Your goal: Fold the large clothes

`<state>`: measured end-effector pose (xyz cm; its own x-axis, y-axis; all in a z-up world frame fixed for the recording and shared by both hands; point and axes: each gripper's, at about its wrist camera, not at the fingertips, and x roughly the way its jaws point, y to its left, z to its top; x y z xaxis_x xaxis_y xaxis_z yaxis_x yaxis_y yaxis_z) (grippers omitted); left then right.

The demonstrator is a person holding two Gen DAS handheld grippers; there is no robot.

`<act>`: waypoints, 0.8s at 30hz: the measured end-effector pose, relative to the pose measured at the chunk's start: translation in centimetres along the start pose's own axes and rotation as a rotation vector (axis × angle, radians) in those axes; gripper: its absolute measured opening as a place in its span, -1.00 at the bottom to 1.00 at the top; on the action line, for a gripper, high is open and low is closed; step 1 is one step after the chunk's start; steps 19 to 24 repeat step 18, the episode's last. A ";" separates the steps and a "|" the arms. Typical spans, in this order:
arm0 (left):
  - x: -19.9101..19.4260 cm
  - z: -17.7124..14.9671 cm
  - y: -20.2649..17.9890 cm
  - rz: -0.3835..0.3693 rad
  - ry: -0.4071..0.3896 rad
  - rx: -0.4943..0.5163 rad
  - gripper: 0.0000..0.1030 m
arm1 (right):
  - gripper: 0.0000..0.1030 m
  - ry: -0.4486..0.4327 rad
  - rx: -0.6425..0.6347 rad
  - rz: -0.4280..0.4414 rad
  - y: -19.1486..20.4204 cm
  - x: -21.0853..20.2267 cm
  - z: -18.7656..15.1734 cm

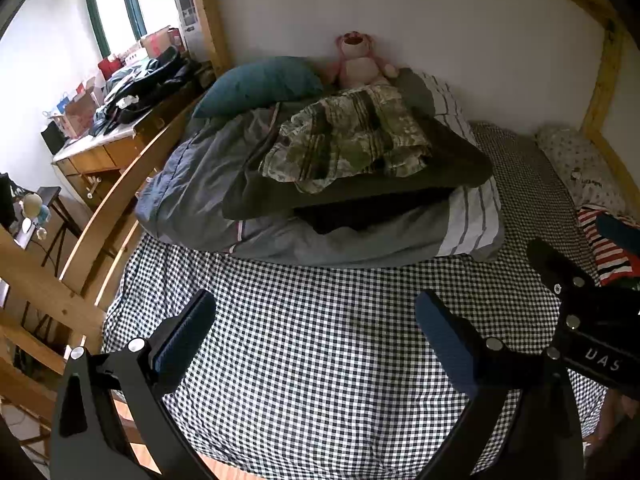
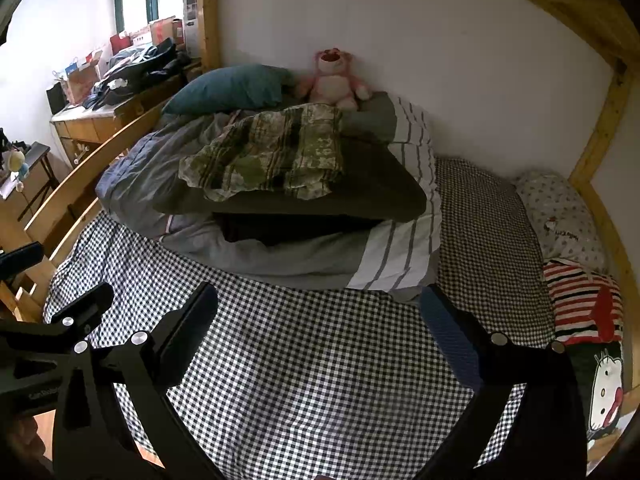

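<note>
Both grippers are hovering side by side over the bare black-and-white gingham sheet (image 1: 320, 340), each with its fingers spread wide and gripping nothing. The left gripper (image 1: 316, 336) is sitting at the wooden-rail side, the right gripper (image 2: 320, 332) just beside it.

The likeliest garment for folding — a crumpled green-and-cream plaid cloth (image 1: 348, 136) — is lying well ahead, on top of a dark olive blanket (image 1: 452, 160) that is itself resting on a heaped grey striped duvet (image 1: 200, 184). Judging by its wrinkles, it is looking light, limp and quick to sag, so taking hold at two corners or along one hem should be letting it hang flat.

Its true shape is staying unclear: no collar or sleeve is showing. A red-and-white striped fabric (image 2: 580, 300) near the right edge is being cut off by the frame, so what it is cannot be told. A pink plush bear (image 2: 334, 78) is sitting against the wall.
</note>
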<state>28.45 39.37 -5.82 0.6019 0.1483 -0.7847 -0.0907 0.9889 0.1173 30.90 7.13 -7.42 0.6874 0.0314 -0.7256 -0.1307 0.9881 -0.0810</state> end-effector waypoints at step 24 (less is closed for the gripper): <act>-0.3 -0.3 -0.2 0.009 0.010 -0.019 0.91 | 0.94 0.002 -0.001 -0.003 -0.4 -0.2 -0.2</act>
